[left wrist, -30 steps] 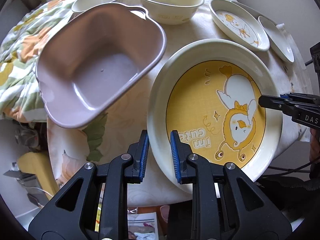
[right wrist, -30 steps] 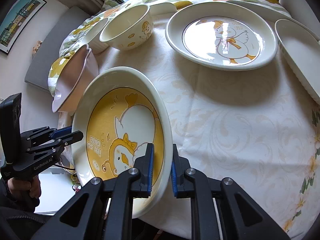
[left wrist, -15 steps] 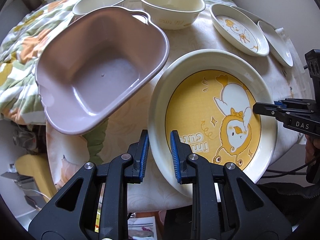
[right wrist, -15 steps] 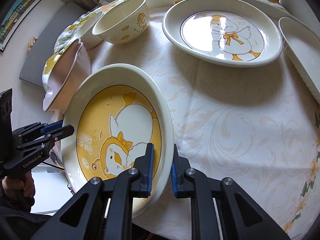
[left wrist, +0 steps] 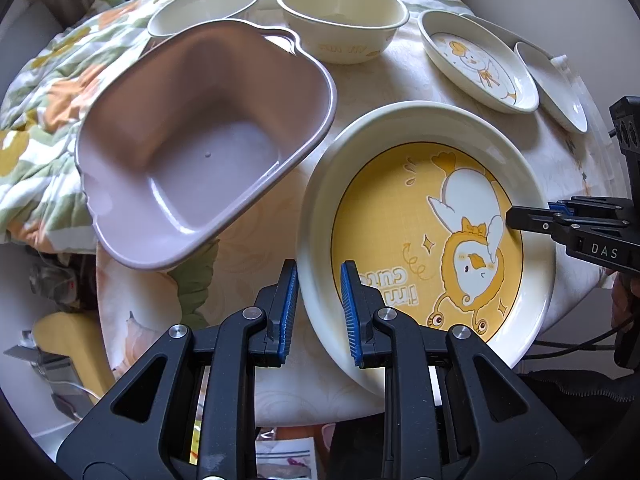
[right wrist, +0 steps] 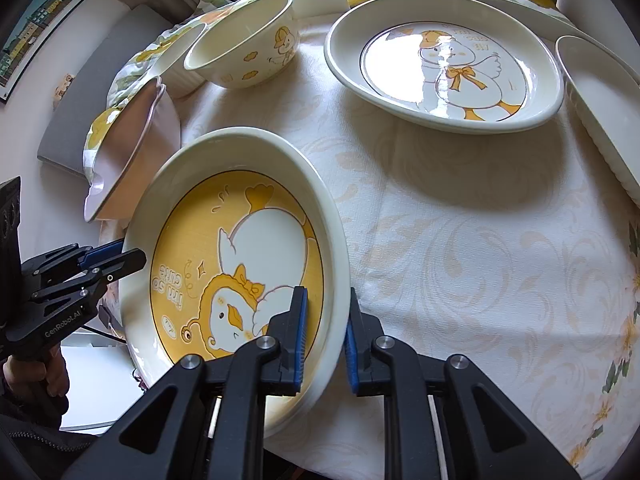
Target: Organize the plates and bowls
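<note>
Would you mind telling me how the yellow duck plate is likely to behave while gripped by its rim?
The yellow duck plate looks like glazed ceramic: probably stiff, fairly heavy and breakable. Its glossy rim may slip between the fingers. Held at opposite edges by the left gripper and right gripper, it seems unlikely to tip.

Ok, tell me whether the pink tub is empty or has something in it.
Empty. The left wrist view looks straight into the pink tub, and its bare floor holds only a tiny speck; no dish sits inside.
</note>
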